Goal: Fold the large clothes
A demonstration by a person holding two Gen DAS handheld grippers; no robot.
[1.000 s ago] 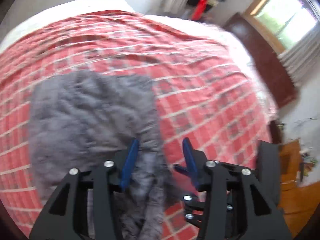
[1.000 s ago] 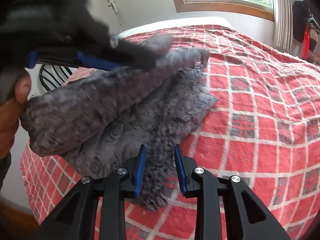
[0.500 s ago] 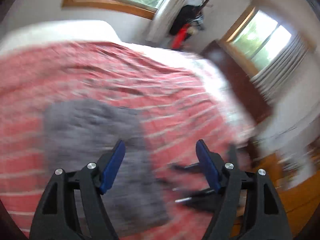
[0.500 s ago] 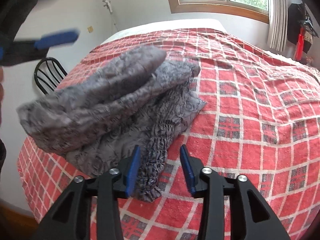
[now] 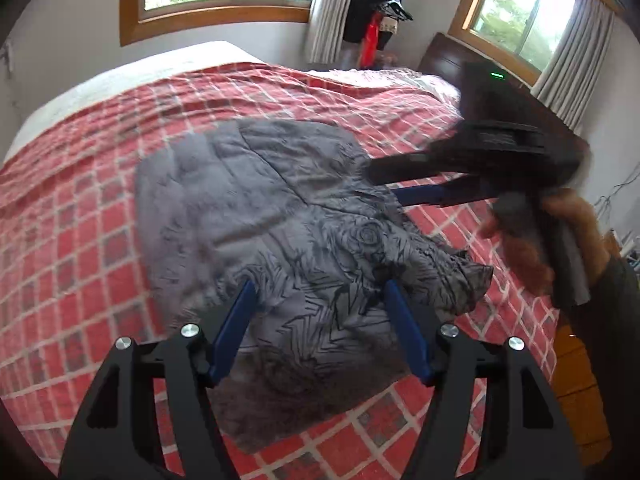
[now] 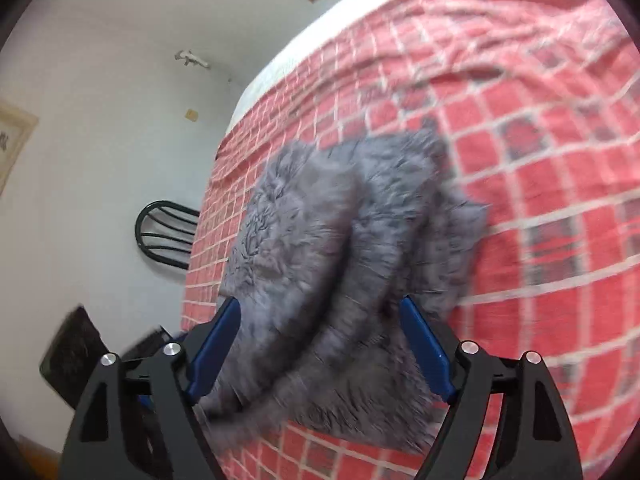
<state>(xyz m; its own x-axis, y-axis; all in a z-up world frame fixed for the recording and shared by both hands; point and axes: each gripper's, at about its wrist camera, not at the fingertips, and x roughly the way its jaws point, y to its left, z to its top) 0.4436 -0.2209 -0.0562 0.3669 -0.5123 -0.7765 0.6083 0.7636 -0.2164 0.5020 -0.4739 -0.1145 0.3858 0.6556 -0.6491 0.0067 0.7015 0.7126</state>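
Note:
A grey patterned garment lies folded in a rough rectangle on the red checked bedspread; it also shows in the right wrist view. My left gripper is open and empty, hovering above the garment's near part. My right gripper is open and empty above the garment's near edge. In the left wrist view the right gripper comes in from the right, held in a hand, its blue finger over the garment's right side.
The bed fills most of both views, with a white sheet at its far end. A dark wooden headboard and hanging clothes stand at the back right. A black chair stands beside the bed by the wall.
Both grippers have opened wide and let go of the garment. The lifted fold now lies flat on the pile. Both cameras have swung to new angles above it.

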